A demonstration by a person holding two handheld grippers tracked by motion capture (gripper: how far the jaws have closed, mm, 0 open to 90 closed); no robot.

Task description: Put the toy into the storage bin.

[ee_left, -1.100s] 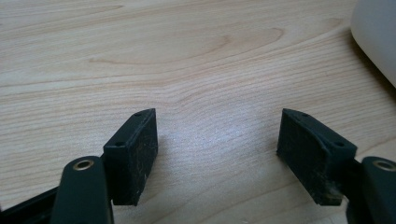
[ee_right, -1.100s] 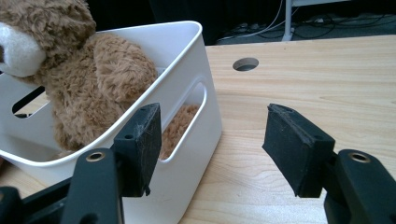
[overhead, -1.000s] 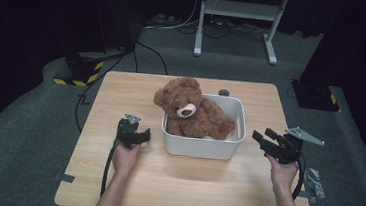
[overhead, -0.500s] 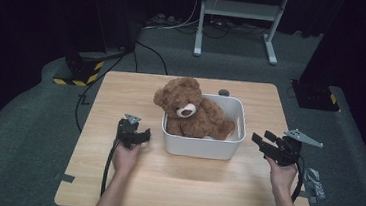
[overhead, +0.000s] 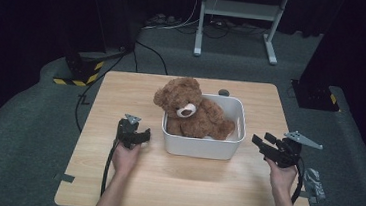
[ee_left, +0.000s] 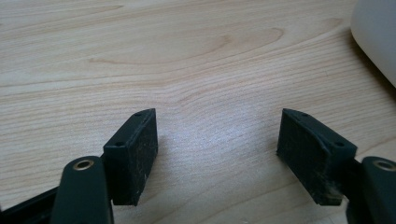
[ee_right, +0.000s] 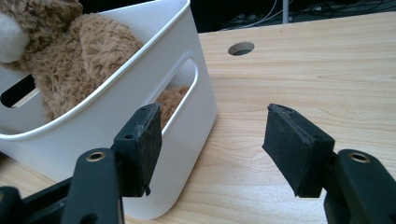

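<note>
On a wooden table (overhead: 121,95), the left gripper (overhead: 138,135) rests just beside a white bin (overhead: 202,147), its jaws spread wide with nothing but bare wood between them. A brown teddy bear (overhead: 190,111) sits inside the bin, head above the rim. At the far side, the right gripper (overhead: 263,142) hovers near the bin's end wall — jaws wide apart, gripping nothing.

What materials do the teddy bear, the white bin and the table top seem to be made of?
Teddy bear: brown plush fabric, by its fuzzy, matted pile, with a paler muzzle.
White bin: probably moulded plastic, smooth with a slight sheen; it has thin walls, rounded corners and cut-out handle slots.
Table top: light wood or a wood-look laminate, with visible grain lines and a satin shine; which one, the look leaves open.
</note>
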